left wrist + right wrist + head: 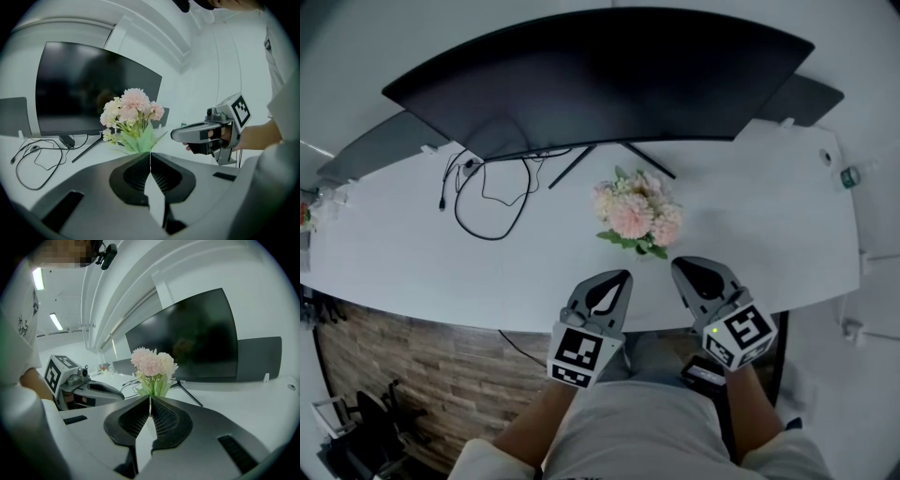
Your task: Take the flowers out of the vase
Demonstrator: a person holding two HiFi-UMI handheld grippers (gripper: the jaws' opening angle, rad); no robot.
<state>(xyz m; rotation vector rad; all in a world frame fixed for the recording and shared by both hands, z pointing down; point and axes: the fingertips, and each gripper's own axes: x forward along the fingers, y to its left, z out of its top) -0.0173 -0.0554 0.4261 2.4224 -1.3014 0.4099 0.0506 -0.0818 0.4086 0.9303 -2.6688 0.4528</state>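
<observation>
**Flowers** [637,214]: a bunch of pink and cream blooms with green leaves. It stands upright on the white table [750,234], in front of the monitor [600,75], just off the right foot of its stand [652,161]. A black cable [487,202] lies looped in front of the monitor's left half.

**Left gripper** [619,279]: located at the table edge farthest from the monitor, with the flowers between it and the screen. The tips point toward the monitor. The jaws are pressed together along one seam, with nothing between them. In the left gripper view the flowers rise directly beyond that seam, clear of the fingertips.

**Right gripper** [684,270]: located beside the left gripper, equally far from the monitor and pointing the same way. The jaws are likewise clenched on nothing. The flowers stand in line with the seam, just beyond the tips. No contact with bloom or leaf is visible.
</observation>
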